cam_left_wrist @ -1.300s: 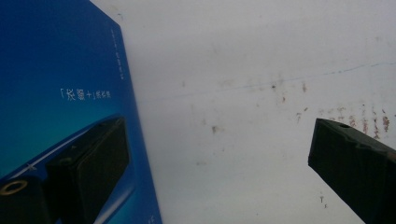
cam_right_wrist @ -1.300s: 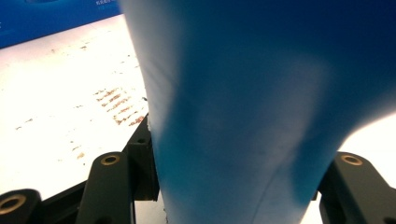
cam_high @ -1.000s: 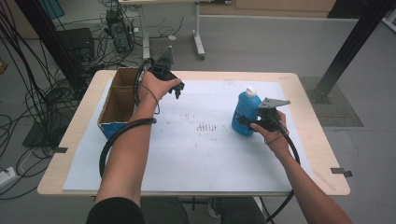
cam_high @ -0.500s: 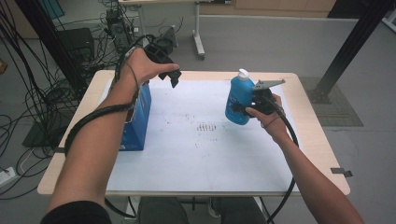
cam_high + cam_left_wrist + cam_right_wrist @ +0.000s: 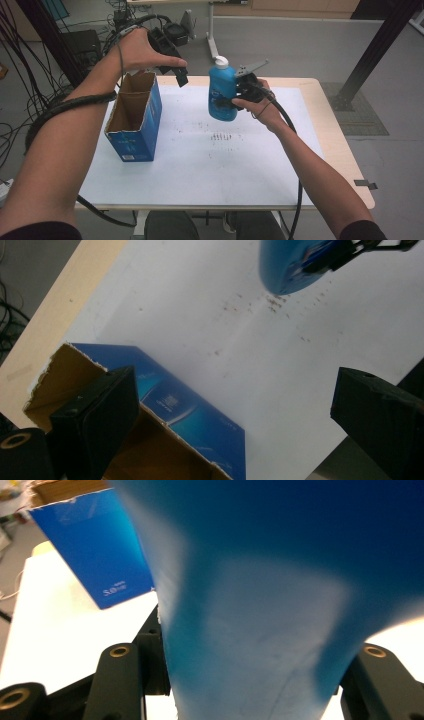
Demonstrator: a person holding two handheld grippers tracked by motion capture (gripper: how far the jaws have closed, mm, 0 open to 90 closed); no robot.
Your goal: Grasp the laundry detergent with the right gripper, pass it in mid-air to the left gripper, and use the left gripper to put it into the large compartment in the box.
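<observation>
A blue bottle (image 5: 222, 90) with a white cap hangs upright above the white table mat, and my right gripper (image 5: 232, 102) is shut on its lower body. In the right gripper view the bottle (image 5: 270, 595) sits between the two jaws of the right gripper (image 5: 250, 690). An open-topped blue cardboard box (image 5: 134, 122) stands upright on the mat's left side. My left gripper (image 5: 180, 75) hovers open above the box's far right corner. In the left gripper view the left gripper (image 5: 240, 415) has its jaws wide apart over the box (image 5: 195, 420), with the bottle (image 5: 290, 265) farther off.
The white mat (image 5: 220, 160) covers most of the wooden table (image 5: 340, 145). Faint dark specks (image 5: 220, 136) mark the mat's middle. Cables (image 5: 45, 90) and stands crowd the floor beyond the table's left and far sides. A cable (image 5: 292, 125) trails from the right gripper.
The right gripper has carried the bottle up and to the left, toward the box. The left gripper has risen above the box's top, still open.
</observation>
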